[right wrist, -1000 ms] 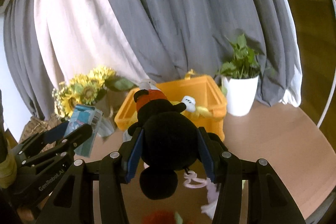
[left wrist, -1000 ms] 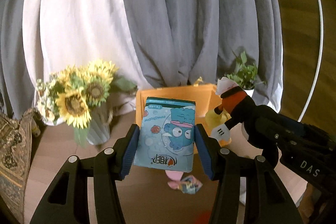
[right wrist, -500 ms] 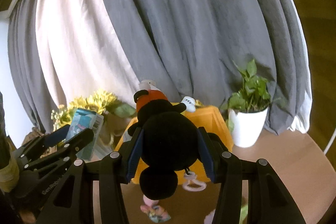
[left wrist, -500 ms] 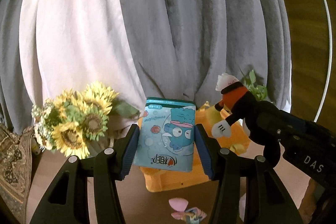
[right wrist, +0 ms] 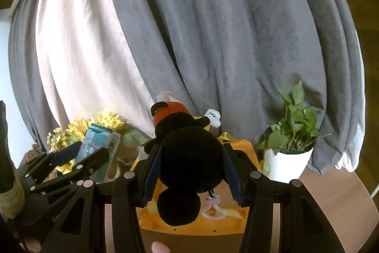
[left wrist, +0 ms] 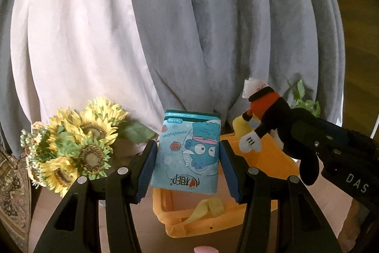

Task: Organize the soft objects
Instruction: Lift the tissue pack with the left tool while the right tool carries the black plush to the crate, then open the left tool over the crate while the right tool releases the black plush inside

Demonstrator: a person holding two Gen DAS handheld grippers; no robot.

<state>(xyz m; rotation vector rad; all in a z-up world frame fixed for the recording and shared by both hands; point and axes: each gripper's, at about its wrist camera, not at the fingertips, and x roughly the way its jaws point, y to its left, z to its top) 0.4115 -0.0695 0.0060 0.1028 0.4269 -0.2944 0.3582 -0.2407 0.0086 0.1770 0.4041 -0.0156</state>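
Tissue pack (left wrist: pixel 188 153), printed "OPEN", is clamped in the left claw (left wrist: pixel 188 167); the right claw (right wrist: pixel 191 167), lettered "DAS", grips a black plush toy (right wrist: pixel 189 158).

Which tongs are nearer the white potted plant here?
Right. The right tongs, shut on the black plush toy, sit beside the potted plant; the left tongs, holding the tissue pack, are farther off, by the sunflowers.

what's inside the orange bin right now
In the orange bin, only a yellow strip of soft material shows near its front wall. The blue tissue pack and the black plush toy, both held in front of it, cover the rest.
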